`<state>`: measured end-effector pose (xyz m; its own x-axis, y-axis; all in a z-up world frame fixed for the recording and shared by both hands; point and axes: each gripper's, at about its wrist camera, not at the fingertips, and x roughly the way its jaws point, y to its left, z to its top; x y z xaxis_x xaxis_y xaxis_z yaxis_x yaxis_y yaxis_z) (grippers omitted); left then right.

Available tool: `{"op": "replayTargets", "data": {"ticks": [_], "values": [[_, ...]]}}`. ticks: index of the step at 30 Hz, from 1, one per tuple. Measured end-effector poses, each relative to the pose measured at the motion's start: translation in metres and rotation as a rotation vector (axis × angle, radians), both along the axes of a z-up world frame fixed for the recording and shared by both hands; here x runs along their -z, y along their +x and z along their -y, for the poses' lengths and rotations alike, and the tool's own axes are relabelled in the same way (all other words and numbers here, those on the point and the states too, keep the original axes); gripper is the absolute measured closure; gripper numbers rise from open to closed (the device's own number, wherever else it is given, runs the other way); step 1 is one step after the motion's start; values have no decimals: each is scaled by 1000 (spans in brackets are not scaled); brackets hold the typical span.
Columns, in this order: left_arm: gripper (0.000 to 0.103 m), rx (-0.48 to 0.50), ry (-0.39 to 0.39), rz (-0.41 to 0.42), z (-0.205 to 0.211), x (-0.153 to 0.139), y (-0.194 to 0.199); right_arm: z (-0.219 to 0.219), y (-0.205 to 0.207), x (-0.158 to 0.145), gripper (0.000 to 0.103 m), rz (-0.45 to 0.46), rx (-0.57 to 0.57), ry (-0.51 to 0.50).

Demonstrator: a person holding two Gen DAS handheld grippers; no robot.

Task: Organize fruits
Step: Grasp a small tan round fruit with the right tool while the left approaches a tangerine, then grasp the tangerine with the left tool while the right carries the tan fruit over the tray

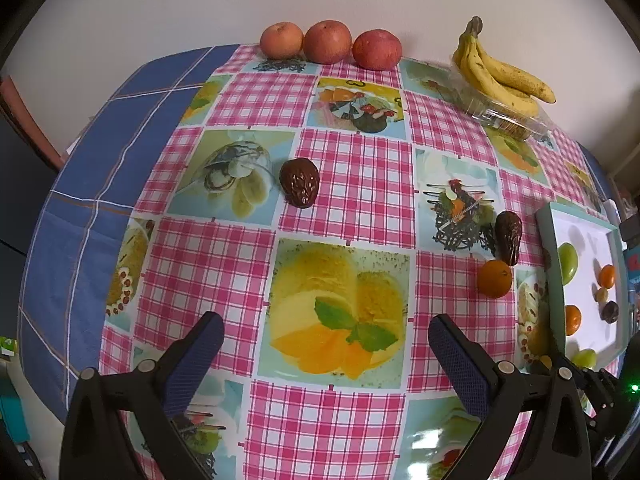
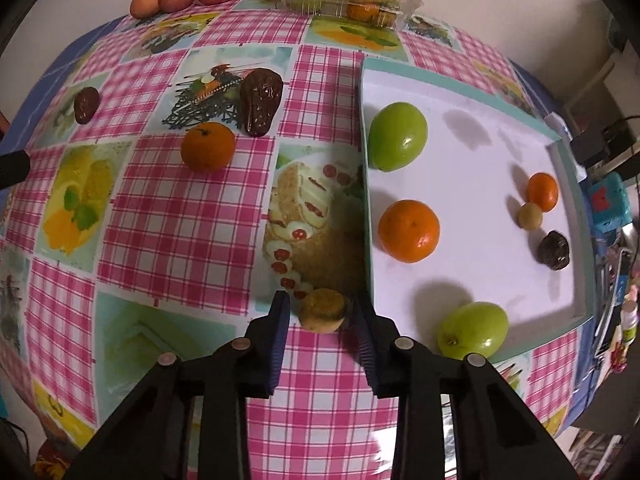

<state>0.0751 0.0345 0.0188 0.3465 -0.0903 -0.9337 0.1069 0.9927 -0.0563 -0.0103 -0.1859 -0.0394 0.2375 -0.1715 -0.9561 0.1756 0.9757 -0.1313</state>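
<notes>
beside the tray (image 2: 366, 184) on the counter (image 2: 180, 216), the right gripper (image 2: 322, 314) jaws bracket a small yellow fruit (image 2: 323, 310); whether they pinch it, i cannot tell. left gripper (image 1: 324, 338) jaws spread, holding nothing.

I'm in a home dining spot — table under a pink checked food-print oilcloth (image 1: 352, 184) against a plain wall, 3 apples (image 1: 327, 41), bananas (image 1: 500, 70) on a plastic punnet — household clutter at right.
</notes>
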Motion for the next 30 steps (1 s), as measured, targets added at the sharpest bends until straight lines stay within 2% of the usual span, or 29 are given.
{"op": "replayTargets", "data": {"ticks": [3,12,17,24,30], "values": [[0,0,2,-5,0,2,1,-5,1,0,74,-5,-11,-21],[0,-5,8,-11,-2,10,7,-16,8,7,77,-3,-46,-29],[0,-28,-17,-9,-5,12,12,-12,12,-3,77,61,-43,71],[0,-87,-79,6,-12,11,19,-5,22,-24,77,158,-27,117],[1,-93,-124,4,-2,17,21,12,30,-36,77,200,49,154]]}}
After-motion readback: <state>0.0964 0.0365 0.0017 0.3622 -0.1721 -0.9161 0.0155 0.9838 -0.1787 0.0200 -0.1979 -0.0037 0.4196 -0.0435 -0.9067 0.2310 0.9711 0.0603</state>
